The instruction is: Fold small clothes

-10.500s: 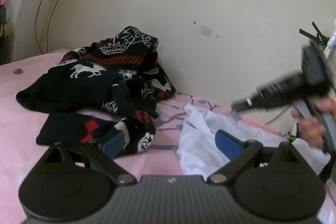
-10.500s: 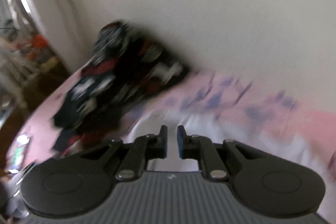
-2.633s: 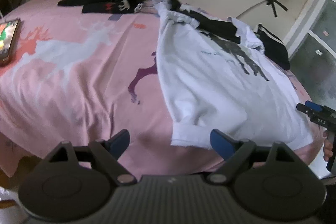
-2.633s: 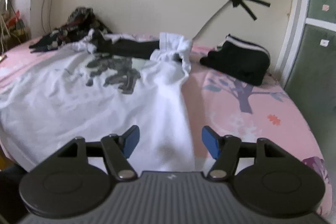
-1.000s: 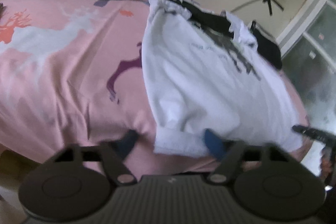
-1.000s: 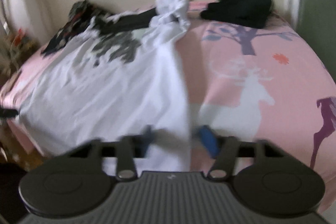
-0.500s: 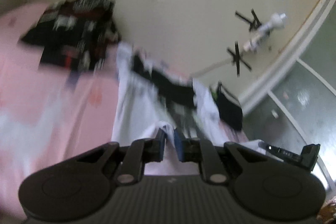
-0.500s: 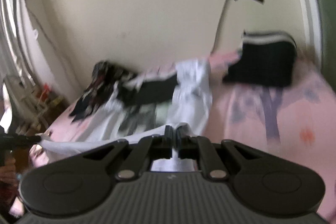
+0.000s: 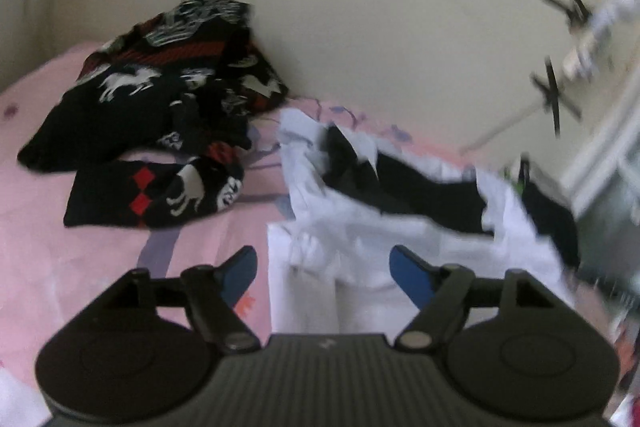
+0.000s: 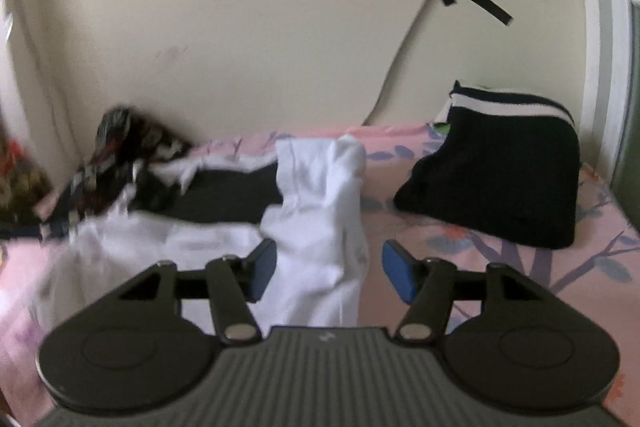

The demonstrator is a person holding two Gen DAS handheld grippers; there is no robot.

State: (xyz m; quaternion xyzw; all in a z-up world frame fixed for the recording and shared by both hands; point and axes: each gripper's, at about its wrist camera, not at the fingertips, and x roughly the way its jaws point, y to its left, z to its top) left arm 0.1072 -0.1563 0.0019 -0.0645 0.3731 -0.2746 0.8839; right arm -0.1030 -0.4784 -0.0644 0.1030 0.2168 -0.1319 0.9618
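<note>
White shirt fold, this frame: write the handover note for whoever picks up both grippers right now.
Left gripper: open, empty, over the white shirt's left edge.
Right gripper: open, empty, over the bunched sleeve side of the same shirt.
Shirt lies on the pink bedsheet, bottom hem brought up toward the black collar area; one fold looks done, though the cloth is rumpled.
Patterned black sweater is piled unfolded by the wall; dark folded garment sits at right.
Left: smooth the shirt, fold the sides, then the sweater.

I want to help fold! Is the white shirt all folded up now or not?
Not finished. The white shirt lies doubled over but rumpled on the pink bed, with a black part showing. Both grippers, left and right, are open above it.
</note>
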